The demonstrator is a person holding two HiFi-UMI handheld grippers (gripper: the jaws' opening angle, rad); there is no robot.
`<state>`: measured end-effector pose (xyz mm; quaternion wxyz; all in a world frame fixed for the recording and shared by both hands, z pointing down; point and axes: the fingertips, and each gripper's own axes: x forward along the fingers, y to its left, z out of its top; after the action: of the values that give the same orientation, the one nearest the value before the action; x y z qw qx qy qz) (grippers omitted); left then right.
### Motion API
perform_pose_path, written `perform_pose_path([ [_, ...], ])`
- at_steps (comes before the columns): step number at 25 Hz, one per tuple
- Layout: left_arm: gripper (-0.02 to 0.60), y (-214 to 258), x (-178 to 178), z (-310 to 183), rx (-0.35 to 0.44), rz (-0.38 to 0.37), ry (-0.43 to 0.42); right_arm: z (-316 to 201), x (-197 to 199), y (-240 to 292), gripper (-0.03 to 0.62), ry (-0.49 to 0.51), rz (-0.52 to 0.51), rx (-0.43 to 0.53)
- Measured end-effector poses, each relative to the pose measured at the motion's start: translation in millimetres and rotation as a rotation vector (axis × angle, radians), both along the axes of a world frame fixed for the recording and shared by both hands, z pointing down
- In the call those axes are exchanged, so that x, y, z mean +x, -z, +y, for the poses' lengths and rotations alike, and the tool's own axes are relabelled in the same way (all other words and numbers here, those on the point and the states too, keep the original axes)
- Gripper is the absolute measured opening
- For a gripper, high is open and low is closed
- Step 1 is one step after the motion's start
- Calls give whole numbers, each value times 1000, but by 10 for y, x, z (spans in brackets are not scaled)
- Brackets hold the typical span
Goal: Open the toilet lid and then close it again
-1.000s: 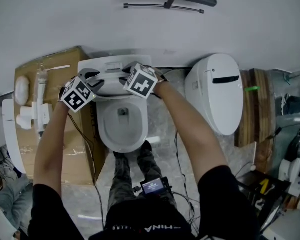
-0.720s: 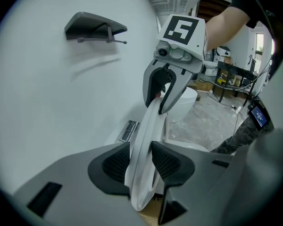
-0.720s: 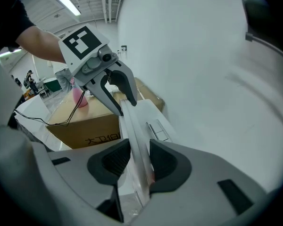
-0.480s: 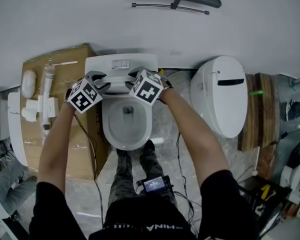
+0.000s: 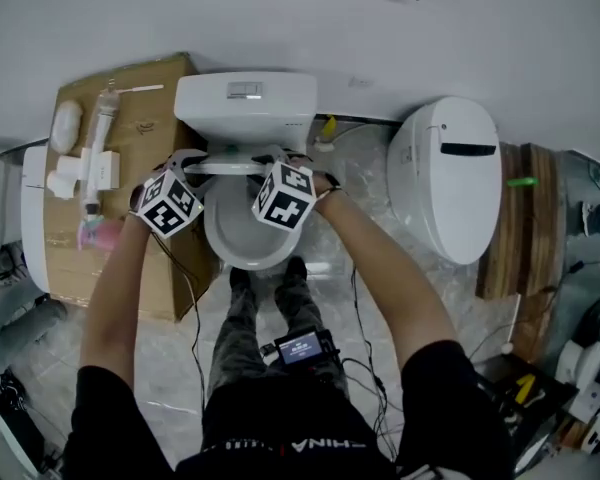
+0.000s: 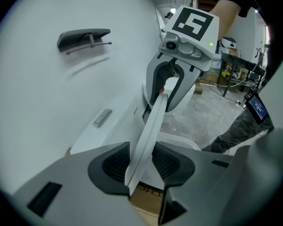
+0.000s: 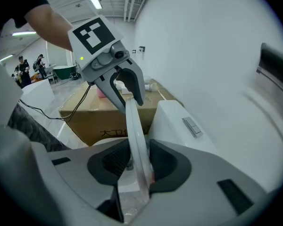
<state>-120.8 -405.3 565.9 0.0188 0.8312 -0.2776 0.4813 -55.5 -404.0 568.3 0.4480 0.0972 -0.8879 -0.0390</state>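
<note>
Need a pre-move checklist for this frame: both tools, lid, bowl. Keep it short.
1. Left tool grips the lid edge: ok, pads press both faces.
2. Right tool grips the opposite lid edge: ok, pads press it.
3. Tools roughly level with each other in the head view: ok.
4. Lid resting on the bowl: not ok, it is held partway, off the tank.
5. Bowl opening free of objects: ok, nothing seen in it.
6. Hinge condition: cannot tell, hidden behind the lid.
</note>
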Motion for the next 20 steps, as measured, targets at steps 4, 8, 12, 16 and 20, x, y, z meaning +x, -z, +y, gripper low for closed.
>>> perform_pose_path([
  [4,150,-180,9,505,-2,-31,-25,503,6,-184,130,26,21,39],
  [8,152,-416,59,981,-11,-40,-45,974,56,-412,133,25,37,44],
  [12,155,-689,94,1385,25,-97,-41,1368,104,-677,142,11,62,102],
  [16,156,-969,114,1729,84,-150,-5,1701,133,-945,145,-19,74,186],
  [20,160,-1203,151,1991,130,-187,39,1957,174,-1165,147,-43,78,265],
])
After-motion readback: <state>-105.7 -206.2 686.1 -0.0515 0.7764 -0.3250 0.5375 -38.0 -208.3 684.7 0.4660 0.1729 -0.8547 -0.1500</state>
